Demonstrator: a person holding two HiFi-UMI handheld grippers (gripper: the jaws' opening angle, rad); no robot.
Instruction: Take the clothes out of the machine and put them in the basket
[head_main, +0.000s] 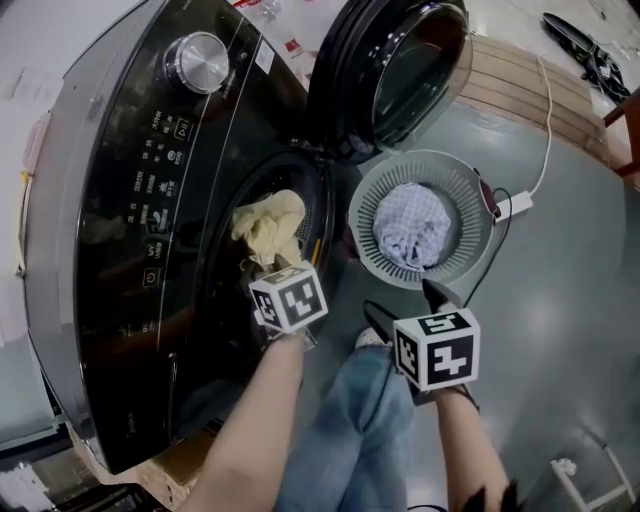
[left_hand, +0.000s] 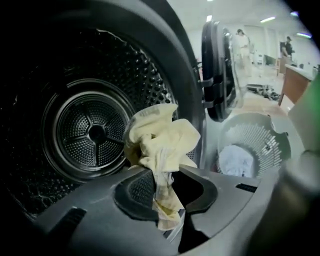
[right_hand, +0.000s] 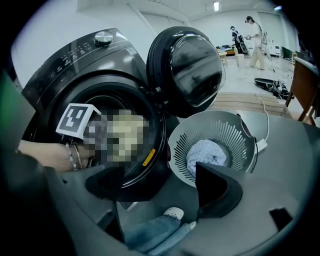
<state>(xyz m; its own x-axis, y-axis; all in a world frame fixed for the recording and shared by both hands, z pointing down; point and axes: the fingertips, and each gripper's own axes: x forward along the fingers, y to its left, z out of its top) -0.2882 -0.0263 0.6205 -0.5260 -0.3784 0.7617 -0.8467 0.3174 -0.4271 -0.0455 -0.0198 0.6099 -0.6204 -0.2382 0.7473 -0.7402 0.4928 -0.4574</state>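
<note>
**Left gripper.** The left gripper (head_main: 272, 268) sits just left of frame centre in the head view, at the mouth of the washing machine (head_main: 100, 200). In the left gripper view its jaws are drawn narrow and clamp a pale yellow cloth (left_hand: 161, 142). The bulk of the cloth bunches above the jaw tips. A thin tail runs down between the jaws toward the lower centre of the frame. The perforated drum (left_hand: 90, 130) fills the left half of that view behind the cloth.

**Right gripper.** The right gripper (head_main: 408, 308) sits lower right of centre in the head view, over the grey floor (head_main: 560, 330). In the right gripper view its jaws stand wide apart with nothing gripped. Between them show only the floor, a leg in blue jeans (right_hand: 150, 234) and a white shoe (right_hand: 171, 214).

**Basket.** The round grey basket (head_main: 462, 195) stands on the floor just right of the machine opening, below the open door (head_main: 410, 70). It holds one white cloth with a fine blue check (head_main: 412, 228), lying in the middle of the basket.

**Machine.** The body is dark, with a silver knob (head_main: 197, 60) at the upper left and a column of panel markings below it (too small to read). The door is swung fully open, toward the top of the frame.

**Surroundings.**
- A white cable with a plug block (head_main: 515, 205) lies on the floor, touching the basket's right rim.
- Two persons stand far off at the upper right of the right gripper view.
</note>
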